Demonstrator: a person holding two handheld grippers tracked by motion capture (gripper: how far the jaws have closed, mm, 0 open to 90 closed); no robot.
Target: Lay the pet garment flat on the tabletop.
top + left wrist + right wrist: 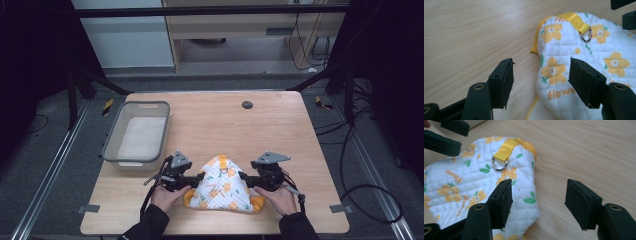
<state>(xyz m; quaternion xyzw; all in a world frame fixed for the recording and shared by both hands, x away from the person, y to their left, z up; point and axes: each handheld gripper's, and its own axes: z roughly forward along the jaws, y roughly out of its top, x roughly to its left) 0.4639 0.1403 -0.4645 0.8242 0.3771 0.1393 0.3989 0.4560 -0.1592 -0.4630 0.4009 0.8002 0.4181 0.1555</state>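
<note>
A white quilted cloth piece (221, 189) with orange flowers, yellow trim, a yellow strap and a metal ring (586, 36) lies folded near the table's front edge. My left gripper (196, 179) stands open at its left edge; in the left gripper view (540, 75) the cloth's edge (554, 82) lies between the jaws. My right gripper (243, 176) stands open at the cloth's right edge; in the right gripper view (537, 195) the cloth's corner (524, 195) lies by the left jaw. The ring (499, 163) shows there too.
A grey plastic bin (136, 134) with nothing in it stands at the table's left, behind my left gripper. A small dark round cap (247, 104) sits in the tabletop at the back. Bare wood (280, 125) stretches behind and to the right of the cloth.
</note>
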